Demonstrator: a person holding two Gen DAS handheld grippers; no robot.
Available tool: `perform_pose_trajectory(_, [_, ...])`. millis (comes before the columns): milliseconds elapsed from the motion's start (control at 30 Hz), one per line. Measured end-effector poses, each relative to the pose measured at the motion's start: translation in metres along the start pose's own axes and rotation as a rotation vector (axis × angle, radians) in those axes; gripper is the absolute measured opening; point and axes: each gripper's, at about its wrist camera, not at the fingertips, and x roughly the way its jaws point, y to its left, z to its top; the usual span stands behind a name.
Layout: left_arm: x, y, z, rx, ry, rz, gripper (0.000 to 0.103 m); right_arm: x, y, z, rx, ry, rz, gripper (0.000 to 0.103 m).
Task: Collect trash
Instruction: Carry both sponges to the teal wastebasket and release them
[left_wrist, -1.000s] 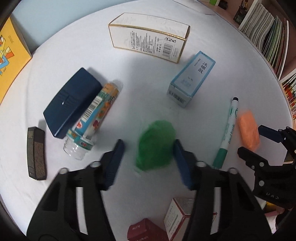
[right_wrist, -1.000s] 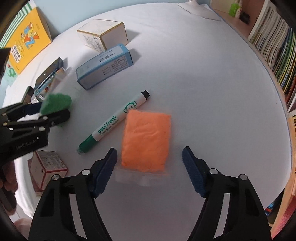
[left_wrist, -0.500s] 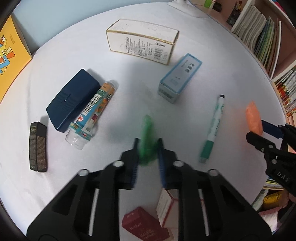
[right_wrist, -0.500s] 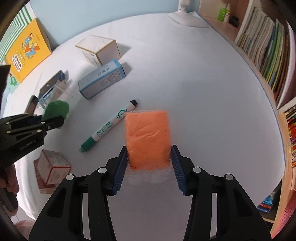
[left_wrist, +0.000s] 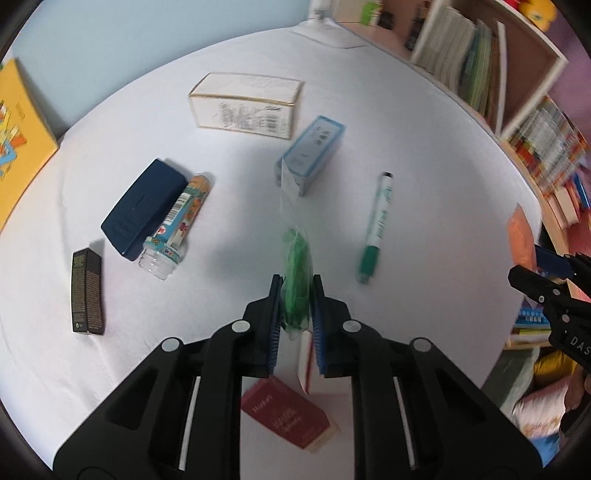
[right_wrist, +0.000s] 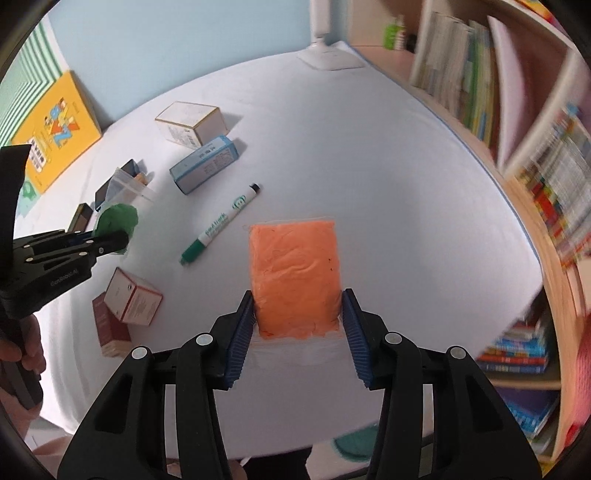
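Left gripper (left_wrist: 294, 295) clamped narrow on a clear bag of green stuff (left_wrist: 295, 258), bag held edge-on and raised off the white table (left_wrist: 424, 122), clear top flap sticking up ahead of the fingers. Same bag seen from the right wrist camera (right_wrist: 117, 220) at the tips of the left gripper (right_wrist: 114, 240), above the table.

Right gripper (right_wrist: 298, 314) closed on the near end of a clear bag of orange stuff (right_wrist: 295, 273), pads pressed against both long sides. Bag clear of the table, flat face toward the camera. In the left wrist view, orange bag (left_wrist: 520, 240) visible at the far right, edge-on, in the right gripper (left_wrist: 543, 264).

Lying on the table: green marker (left_wrist: 376, 225), light blue box (left_wrist: 312, 153), white box with gold trim (left_wrist: 245, 105), dark blue case (left_wrist: 144, 206) touching a small bottle with a printed label (left_wrist: 177, 229), thin black box (left_wrist: 87, 291). Below the left gripper: dark red box (left_wrist: 288, 417) beside a white and red box (right_wrist: 133, 301).

Yellow book (right_wrist: 55, 129) at the far left table edge. Bookshelves (right_wrist: 517, 129) along the right side, blurred.
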Motion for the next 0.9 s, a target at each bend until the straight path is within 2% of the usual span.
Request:
perform_pose_trajectory(167, [-0.017,-0.032,-0.006,0.129,-0.006,-0.032,0.013,-0.017,-0.018,-0.034,0.126,-0.006,-0.028,0.048])
perform_pose_trajectory(433, [-0.012,-0.124,-0.018,0.336,0.014,-0.135,0.013,-0.049,-0.068,-0.108,0.316,0.006,-0.091,0.048])
perform_pose_trajectory(700, [-0.002,-0.246,-0.066,0.556,0.07,-0.219,0.013,-0.073,-0.132,-0.185,0.464,0.035,-0.134,0.048])
perform_pose_trajectory(900, [0.013,-0.313,-0.108,0.657,0.148,-0.234,0.013,-0.082,-0.179,-0.241,0.526,0.095,-0.117,0.048])
